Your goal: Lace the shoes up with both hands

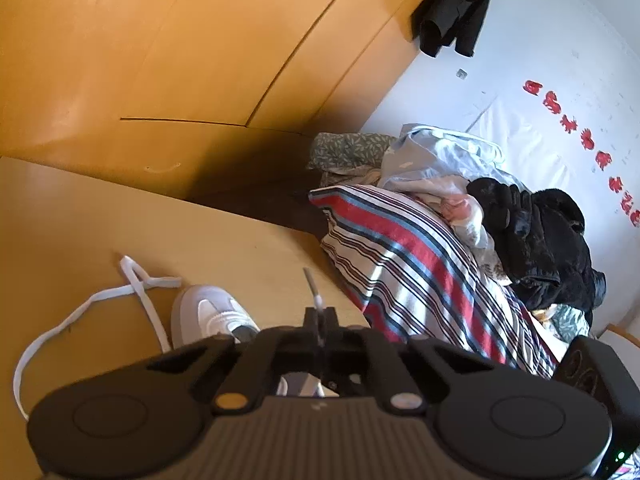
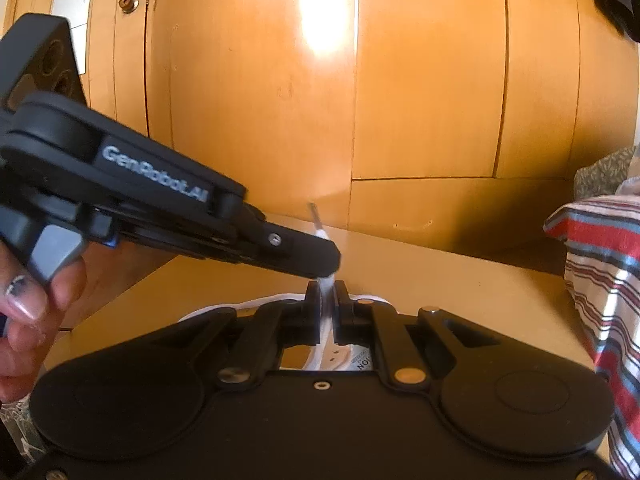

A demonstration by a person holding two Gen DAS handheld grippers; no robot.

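Shoelace (image 1: 318, 300) pinched, left gripper (image 1: 319, 316) fingers closed

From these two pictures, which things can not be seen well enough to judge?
- Shoe eyelets: left wrist view, hidden behind the left tool.
- Lace path below the right tool: right wrist view, blocked by the tool body and blurred.
- Shoe label text: right wrist view, cut off.

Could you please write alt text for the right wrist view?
Both tongs pinch one white lace: the right tongs low at centre, the left tongs reaching in from the left above them. Behind stand wooden cabinets.
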